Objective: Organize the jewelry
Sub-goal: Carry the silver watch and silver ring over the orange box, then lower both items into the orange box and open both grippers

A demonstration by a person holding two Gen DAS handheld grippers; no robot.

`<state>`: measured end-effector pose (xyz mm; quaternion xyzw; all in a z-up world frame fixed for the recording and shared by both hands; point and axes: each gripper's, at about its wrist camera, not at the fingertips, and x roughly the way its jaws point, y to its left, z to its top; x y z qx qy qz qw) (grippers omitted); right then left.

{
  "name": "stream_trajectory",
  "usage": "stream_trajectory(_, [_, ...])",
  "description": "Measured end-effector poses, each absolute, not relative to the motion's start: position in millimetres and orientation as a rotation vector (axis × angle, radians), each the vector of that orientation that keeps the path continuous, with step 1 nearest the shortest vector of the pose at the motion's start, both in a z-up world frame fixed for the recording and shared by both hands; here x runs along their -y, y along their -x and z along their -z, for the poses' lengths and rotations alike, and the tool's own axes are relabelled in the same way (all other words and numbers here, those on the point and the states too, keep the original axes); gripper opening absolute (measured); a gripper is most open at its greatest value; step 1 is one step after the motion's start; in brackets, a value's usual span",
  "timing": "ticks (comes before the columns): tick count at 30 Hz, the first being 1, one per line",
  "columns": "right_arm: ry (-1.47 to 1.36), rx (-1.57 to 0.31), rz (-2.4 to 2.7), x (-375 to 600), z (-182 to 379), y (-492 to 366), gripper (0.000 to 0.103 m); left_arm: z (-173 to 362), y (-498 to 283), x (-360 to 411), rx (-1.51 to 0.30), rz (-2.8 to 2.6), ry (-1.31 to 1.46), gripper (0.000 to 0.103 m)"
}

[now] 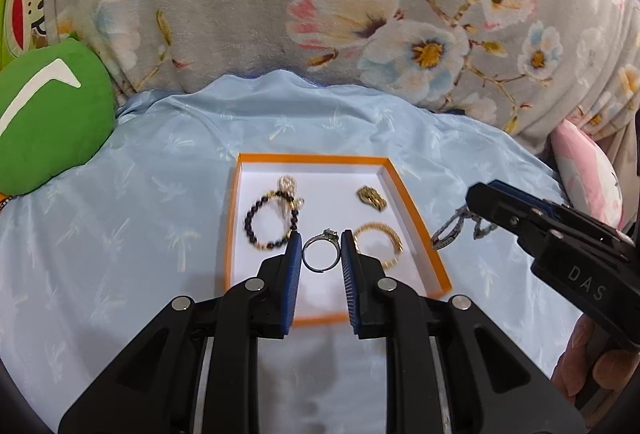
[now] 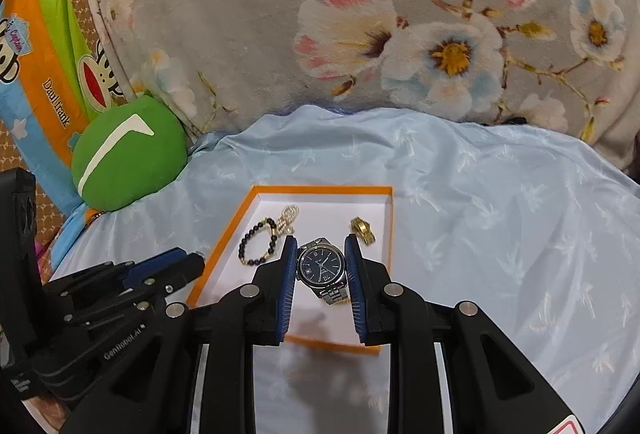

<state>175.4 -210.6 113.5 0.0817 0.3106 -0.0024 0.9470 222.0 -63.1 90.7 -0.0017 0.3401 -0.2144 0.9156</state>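
An orange-rimmed white tray (image 1: 416, 218) lies on the blue cloth; it also shows in the right wrist view (image 2: 224, 238). In it are a dark bead bracelet (image 1: 266, 220), a pearl piece (image 1: 289, 186), a gold clasp piece (image 1: 372, 197) and a gold bangle (image 1: 380, 242). My left gripper (image 1: 321, 252) is shut on a silver ring (image 1: 320, 254) above the tray. My right gripper (image 2: 321, 260) is shut on a silver watch with a dark dial (image 2: 322, 268), held over the tray. From the left wrist view the right gripper (image 1: 476, 207) holds the watch band (image 1: 452, 230) beside the tray's right rim.
A green cushion (image 1: 44, 121) sits at the left. A grey floral blanket (image 1: 320, 1) rises behind the cloth. A pink cushion (image 1: 588, 173) is at the right. A cartoon-print bedding (image 2: 44, 65) lies far left.
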Motion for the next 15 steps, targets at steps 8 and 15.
stream_trajectory(8, [-0.199,-0.657,-0.024,215,-89,-252,0.023,-59,-280,83,-0.752,0.417,-0.010,0.019])
stream_trajectory(15, [-0.216,-0.764,-0.034,216,-45,-291,0.023,-28,-300,85,-0.805,0.411,-0.007,0.020])
